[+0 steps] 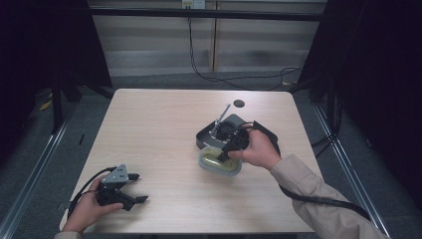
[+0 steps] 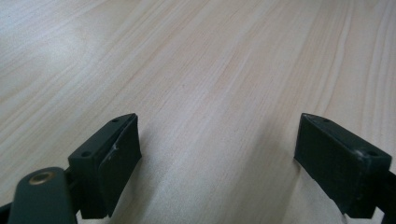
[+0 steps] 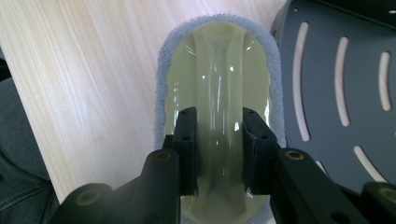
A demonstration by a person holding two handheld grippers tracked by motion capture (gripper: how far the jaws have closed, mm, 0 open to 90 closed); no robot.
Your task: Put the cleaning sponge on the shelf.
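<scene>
right tongs (image 3: pixel 219 149) grip scrubber (image 3: pixel 219 60) handle lengthwise

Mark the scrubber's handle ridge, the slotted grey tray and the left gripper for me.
scrubber (image 3: pixel 219 70): right gripper view, on its glossy yellow-green handle ridge.
slotted grey tray (image 3: pixel 327 70): right gripper view, bare surface between two slots.
left gripper (image 2: pixel 217 154): left gripper view, midway between its spread fingers.

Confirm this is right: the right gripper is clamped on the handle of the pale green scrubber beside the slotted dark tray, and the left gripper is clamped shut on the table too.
Not quite. The left gripper is open: the left gripper view shows its jaws wide apart over bare table. The rest holds: the right gripper grips the scrubber handle beside the slotted tray.
</scene>
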